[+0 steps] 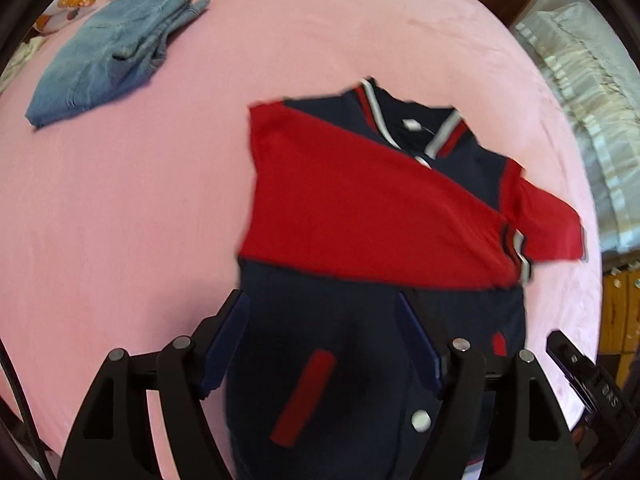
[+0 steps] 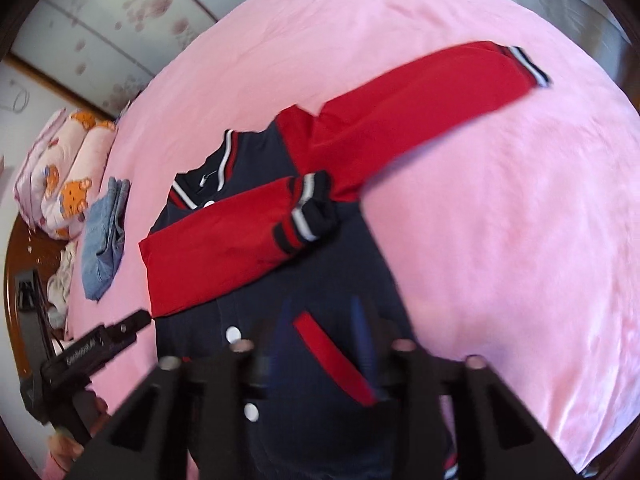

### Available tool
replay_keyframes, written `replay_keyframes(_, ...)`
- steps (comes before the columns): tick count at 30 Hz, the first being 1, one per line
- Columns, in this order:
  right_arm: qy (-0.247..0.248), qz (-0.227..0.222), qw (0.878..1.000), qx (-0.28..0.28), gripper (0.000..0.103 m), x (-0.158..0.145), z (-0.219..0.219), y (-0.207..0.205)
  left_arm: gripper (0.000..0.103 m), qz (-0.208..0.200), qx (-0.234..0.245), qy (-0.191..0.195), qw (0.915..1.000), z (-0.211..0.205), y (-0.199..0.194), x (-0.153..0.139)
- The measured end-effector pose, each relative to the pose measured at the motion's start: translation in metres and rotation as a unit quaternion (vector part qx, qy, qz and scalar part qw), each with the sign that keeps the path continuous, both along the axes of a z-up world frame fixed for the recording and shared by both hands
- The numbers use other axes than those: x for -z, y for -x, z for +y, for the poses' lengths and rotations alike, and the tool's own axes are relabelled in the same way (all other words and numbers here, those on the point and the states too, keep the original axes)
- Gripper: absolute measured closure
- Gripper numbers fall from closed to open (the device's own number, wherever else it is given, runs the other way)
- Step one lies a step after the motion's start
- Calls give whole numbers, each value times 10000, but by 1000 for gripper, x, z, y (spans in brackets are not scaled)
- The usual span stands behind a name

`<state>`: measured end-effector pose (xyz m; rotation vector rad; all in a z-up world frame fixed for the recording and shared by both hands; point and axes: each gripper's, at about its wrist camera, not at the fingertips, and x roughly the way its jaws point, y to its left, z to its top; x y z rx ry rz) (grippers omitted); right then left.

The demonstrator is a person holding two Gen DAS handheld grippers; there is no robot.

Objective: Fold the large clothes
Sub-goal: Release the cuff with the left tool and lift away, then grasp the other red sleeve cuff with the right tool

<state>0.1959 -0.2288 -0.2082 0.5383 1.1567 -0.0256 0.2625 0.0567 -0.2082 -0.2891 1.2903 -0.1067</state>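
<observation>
A navy and red jacket (image 1: 360, 208) lies face up on the pink bed (image 1: 140, 220), collar (image 1: 412, 124) far from both claws and hem nearest them, so its long axis runs from 6 toward 12 o'clock in each wrist view. One red sleeve (image 2: 224, 240) is already folded across the chest. The other sleeve (image 2: 424, 104) is spread out on the bed, reaching toward 2 o'clock in the right wrist view.

The left claw (image 1: 320, 320) hangs spread over the lower body of the jacket, its blue-padded fingers (image 1: 230, 340) apart with nothing pinched between them. The right claw (image 2: 320, 320) hovers over the same lower front near the red pocket trim (image 2: 332, 356); its fingers look apart and empty, though blur softens them.

The coming move likely turns on that spread-out sleeve, which lies off to the right side, so the right claw is judged the nearer one.

The right view shows the outstretched sleeve whole, down to its striped cuff (image 2: 528, 64); the left view shows only its near part at 3 o'clock. Folded jeans (image 1: 116, 56) sit well apart at 10 o'clock, near a bear-print pillow (image 2: 68, 184).
</observation>
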Motion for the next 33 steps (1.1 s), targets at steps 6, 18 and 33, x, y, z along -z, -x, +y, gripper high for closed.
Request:
replay_keyframes(6,-315,232,9988,279,56,15,-38,28,29,-110,419,-702,9966,-30,36,-11)
replay_keyframes(18,-477,278,9980,-318,56,0,-124,24,21,-23,200,-1058,9942,-115,81,-42)
replay_keyframes(33,-817,-315,9960,167,56,13,-231,-43,21,178,577,-1100,9921,-235,50,-45)
